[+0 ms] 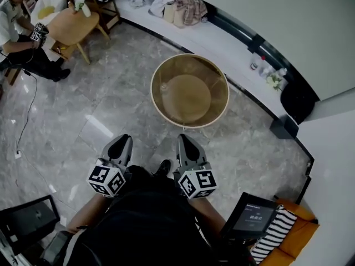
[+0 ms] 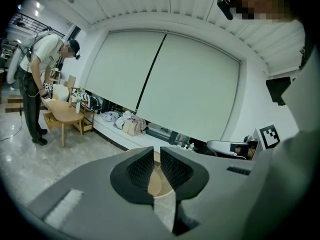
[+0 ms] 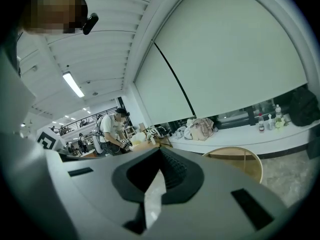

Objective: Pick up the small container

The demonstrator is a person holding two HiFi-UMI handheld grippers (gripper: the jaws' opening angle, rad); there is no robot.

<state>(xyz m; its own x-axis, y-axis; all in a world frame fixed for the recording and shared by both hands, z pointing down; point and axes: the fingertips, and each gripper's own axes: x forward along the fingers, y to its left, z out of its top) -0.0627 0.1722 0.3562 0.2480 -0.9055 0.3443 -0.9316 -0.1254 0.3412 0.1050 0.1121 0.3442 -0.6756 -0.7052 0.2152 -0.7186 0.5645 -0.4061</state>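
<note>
In the head view both grippers are held close to my body, side by side, pointing at a round wooden table with a glass top [image 1: 191,101]. A small clear object [image 1: 164,86] stands on its left side; it is too small to identify. My left gripper [image 1: 124,140] and right gripper [image 1: 184,139] hover over the marble floor, short of the table. In the left gripper view the left gripper [image 2: 156,156] shows only a thin slit between its pads, with nothing in it. In the right gripper view the right gripper [image 3: 161,151] has its pads meeting and holds nothing.
A person [image 1: 16,32] bends over a wooden side table [image 1: 72,26] at the far left. A white ledge [image 1: 222,43] along the wall carries bags [image 1: 177,10] and bottles [image 1: 256,62]. A screen [image 1: 252,215] and a striped cushion [image 1: 277,231] lie at my right, and a cable [image 1: 28,115] crosses the floor.
</note>
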